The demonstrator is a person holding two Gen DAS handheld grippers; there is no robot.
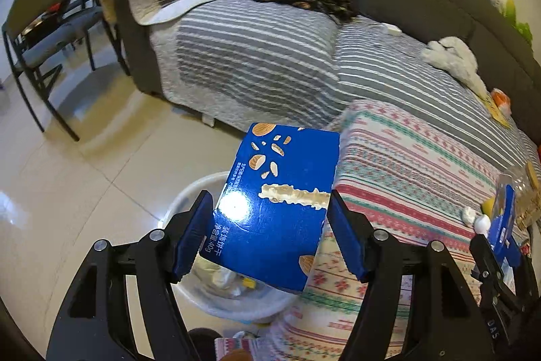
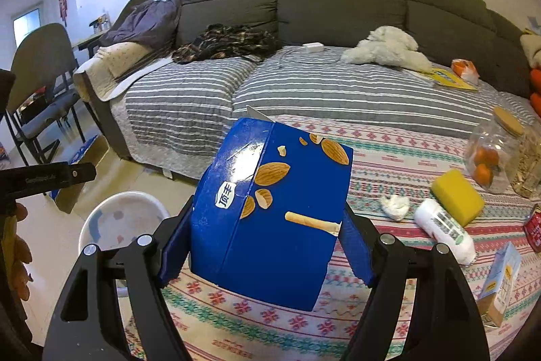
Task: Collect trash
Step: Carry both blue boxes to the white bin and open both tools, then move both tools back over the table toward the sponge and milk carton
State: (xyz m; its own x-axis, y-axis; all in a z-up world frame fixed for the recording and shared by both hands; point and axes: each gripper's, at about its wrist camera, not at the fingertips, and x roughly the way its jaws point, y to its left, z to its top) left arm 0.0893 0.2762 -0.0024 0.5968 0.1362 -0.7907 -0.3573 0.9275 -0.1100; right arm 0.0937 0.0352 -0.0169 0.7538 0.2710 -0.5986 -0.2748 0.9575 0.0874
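While both hands are loaded, each carries its own flat blue cardboard biscuit box printed with almonds. The left gripper [image 1: 267,235] has its blue pads against the sides of one blue box [image 1: 277,208], which hangs tilted above the round white plastic bin [image 1: 189,192] standing on the cream tiled floor [image 1: 67,192] beside the table edge; some rubbish already lies in the bin. The right gripper [image 2: 267,246] is clamped on the second blue box [image 2: 274,219], which is over the patterned red-and-green tablecloth [image 2: 389,158], with the bin lower left of it and not yet beneath it.

My worry is the left box: it is broad, held by its edges and angled, so if it is let go slightly off centre it could catch the rim and slide onto the floor. The right box looks dented, so it may slip from the pads on the way. A crumpled white tissue [image 2: 394,207], a white bottle [image 2: 443,230] and a yellow sponge [image 2: 456,195] remain on the cloth.
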